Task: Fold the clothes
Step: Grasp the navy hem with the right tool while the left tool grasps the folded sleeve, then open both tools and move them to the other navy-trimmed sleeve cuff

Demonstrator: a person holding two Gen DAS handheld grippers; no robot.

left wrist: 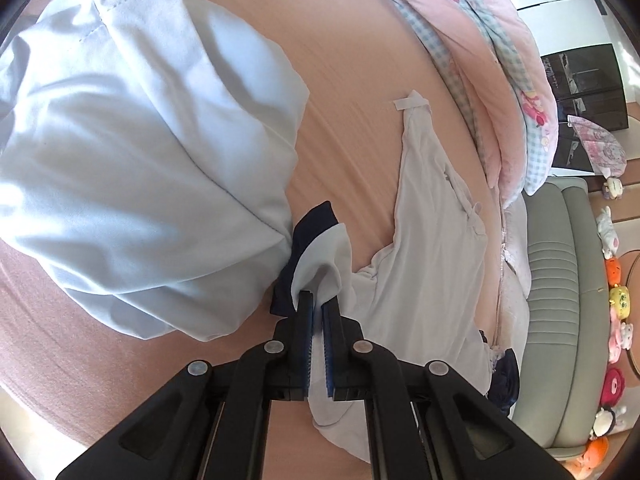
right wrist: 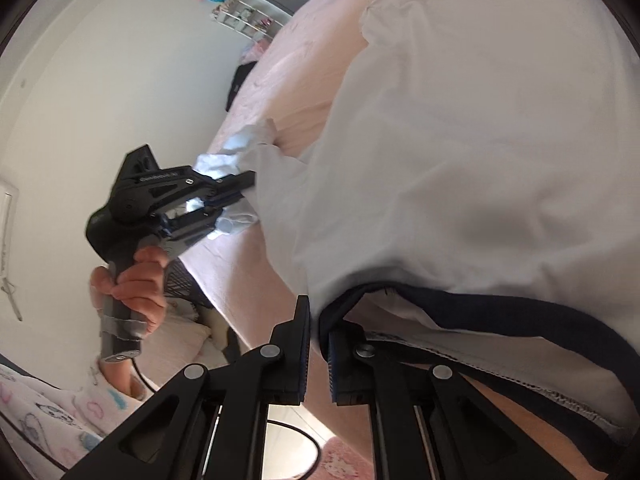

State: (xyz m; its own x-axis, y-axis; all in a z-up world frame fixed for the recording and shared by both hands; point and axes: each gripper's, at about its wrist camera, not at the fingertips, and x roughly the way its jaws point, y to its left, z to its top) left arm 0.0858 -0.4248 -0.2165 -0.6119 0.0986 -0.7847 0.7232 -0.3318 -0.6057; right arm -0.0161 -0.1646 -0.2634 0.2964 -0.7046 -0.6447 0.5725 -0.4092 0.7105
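A pale blue-white garment [left wrist: 432, 260] with navy trim [left wrist: 316, 216] lies partly spread on the pink bed sheet [left wrist: 352, 80]. A big bunched fold of it [left wrist: 140, 160] is lifted at the left of the left wrist view. My left gripper [left wrist: 318, 298] is shut on the cloth edge beside the navy trim. It also shows in the right wrist view as the left gripper [right wrist: 236, 192], held by a hand [right wrist: 136, 280] and pinching pale cloth. My right gripper [right wrist: 319, 320] is shut on the garment [right wrist: 460, 140] where its navy band [right wrist: 520, 324] starts.
A pink and blue-checked quilt [left wrist: 480, 40] is piled along the far side of the bed. Beyond it stand a grey-green sofa [left wrist: 560, 280], a row of plush toys [left wrist: 616, 320] and a dark cabinet [left wrist: 580, 80]. A white wall [right wrist: 100, 80] runs along the bed's other side.
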